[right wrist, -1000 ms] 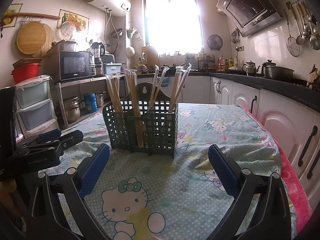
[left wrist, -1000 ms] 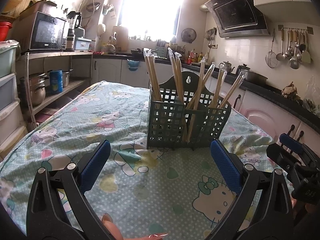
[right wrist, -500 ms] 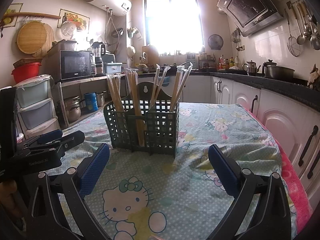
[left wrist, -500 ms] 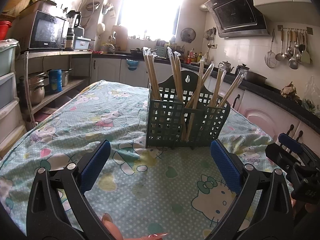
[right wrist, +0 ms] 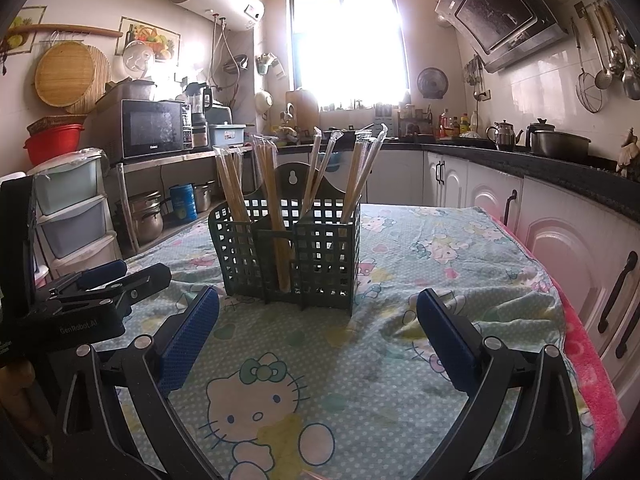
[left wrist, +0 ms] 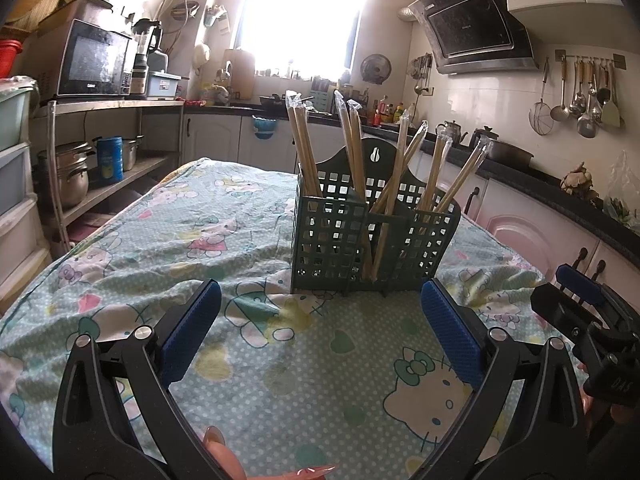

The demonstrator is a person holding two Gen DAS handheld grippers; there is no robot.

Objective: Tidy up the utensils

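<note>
Both the left gripper (left wrist: 320, 328) and right gripper (right wrist: 318, 332) sit spread wide and empty, green caddy (left wrist: 370, 240) of upright wrapped chopsticks (left wrist: 352, 140) dead ahead, about equally near both.

- A dark green plastic lattice utensil caddy (left wrist: 370, 240) stands upright on the table's pale green cartoon-cat printed cloth (left wrist: 256, 352), towards the far edge and a little right of the middle.
- Long wooden chopsticks in clear plastic sleeves (left wrist: 352, 144) lean at mixed angles in its compartments, some upright at the left, others fanning out to the right.
- The left gripper (left wrist: 320, 336) hovers over the near part of the cloth, its black arms wide apart, the blue textured pads (left wrist: 188, 336) bare, with nothing between them.
- The right gripper (left wrist: 580, 312) shows partly by the right edge of the table; its jaw state cannot be read.
</note>
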